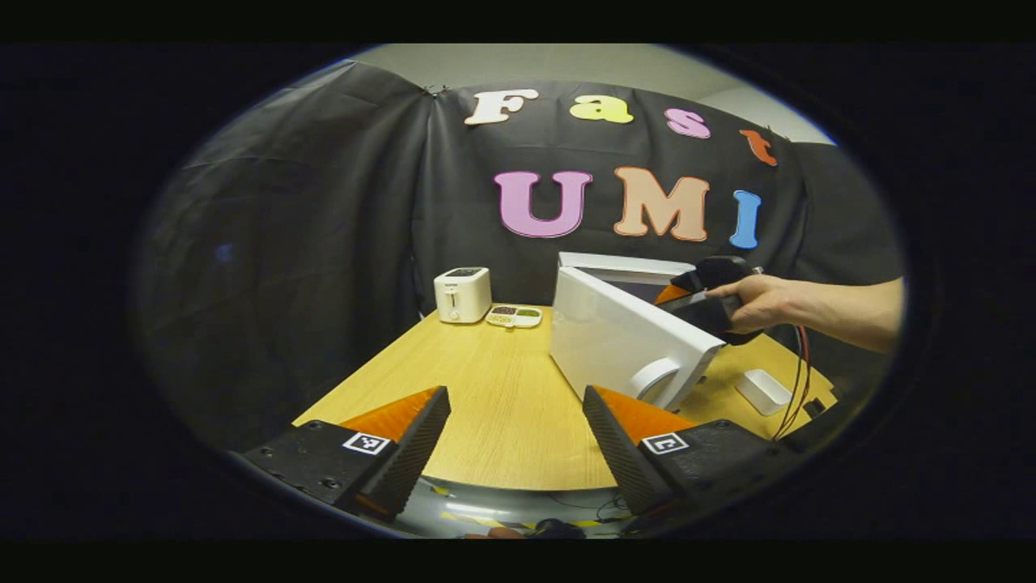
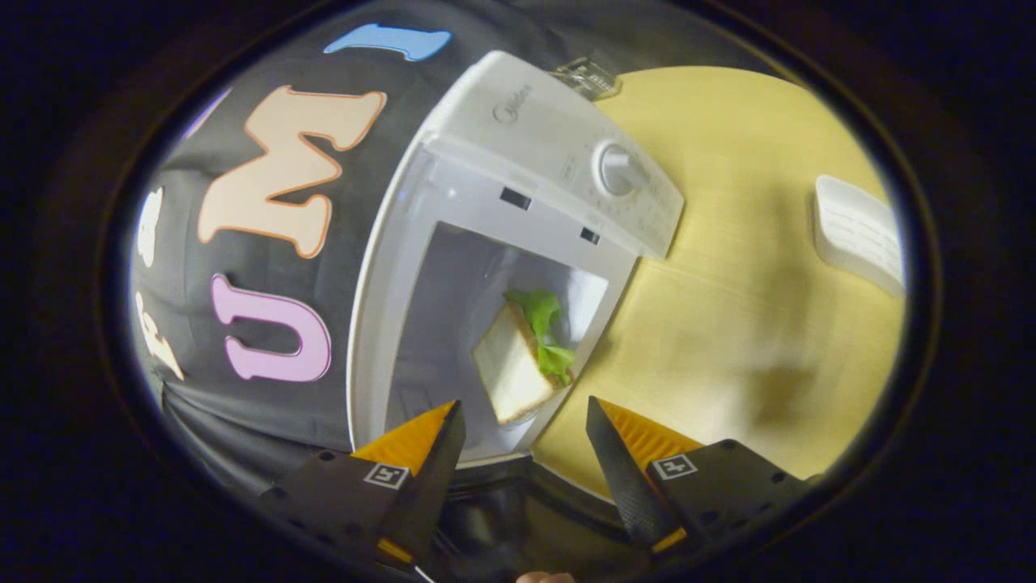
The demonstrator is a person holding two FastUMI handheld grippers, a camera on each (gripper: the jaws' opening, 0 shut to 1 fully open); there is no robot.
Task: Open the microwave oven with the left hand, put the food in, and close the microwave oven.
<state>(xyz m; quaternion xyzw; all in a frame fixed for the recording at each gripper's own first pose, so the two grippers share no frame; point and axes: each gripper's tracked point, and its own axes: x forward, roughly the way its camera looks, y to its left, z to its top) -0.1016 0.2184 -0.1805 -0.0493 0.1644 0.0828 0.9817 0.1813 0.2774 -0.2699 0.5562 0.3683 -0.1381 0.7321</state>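
Right gripper view: right gripper [image 2: 524,433] agape, seemingly clear of sandwich [image 2: 518,364].

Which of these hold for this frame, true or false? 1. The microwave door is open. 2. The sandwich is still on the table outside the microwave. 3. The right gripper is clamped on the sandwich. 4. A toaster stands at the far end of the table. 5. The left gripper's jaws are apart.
1. True: the microwave door stands swung open.
2. False: the sandwich lies inside the microwave cavity.
3. False: the right gripper is open, with the sandwich ahead of its fingertips.
4. True: the toaster stands at the far end of the table.
5. True: the left gripper is open and holds nothing.
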